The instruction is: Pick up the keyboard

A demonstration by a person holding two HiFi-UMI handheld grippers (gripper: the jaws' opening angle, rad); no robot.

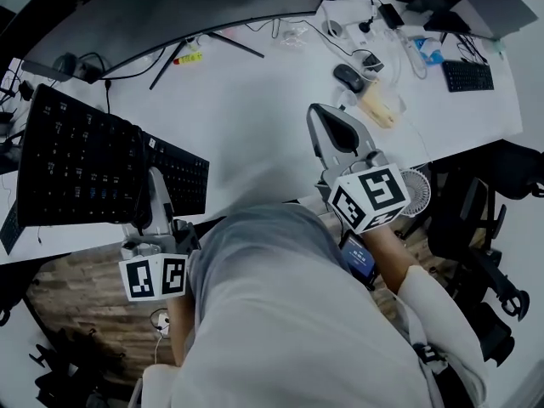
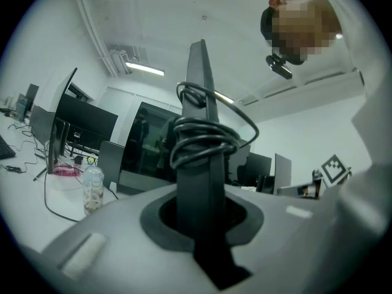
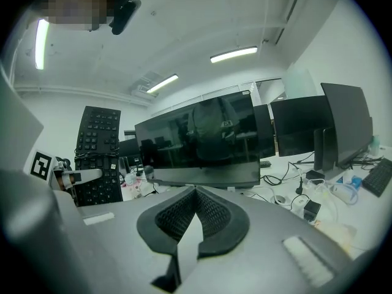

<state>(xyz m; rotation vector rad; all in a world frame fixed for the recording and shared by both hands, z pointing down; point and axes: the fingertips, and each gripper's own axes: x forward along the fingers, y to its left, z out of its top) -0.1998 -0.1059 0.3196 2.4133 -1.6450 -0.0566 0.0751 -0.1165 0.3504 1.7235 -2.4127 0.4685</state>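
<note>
Black keyboard (image 1: 81, 160) held upright above white bench (image 1: 255, 117), clamped in left tongs (image 1: 157, 201); right tongs (image 1: 326, 124) closed, empty

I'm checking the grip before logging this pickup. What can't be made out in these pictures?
- Left gripper view: the keyboard stands edge-on between the left gripper's fingers, so its keys don't show; the coiled cable covers part of that edge.
- Head view: the grip point blends into the dark keyboard, contact unclear.
- Elsewhere: key legends too small to read.
</note>
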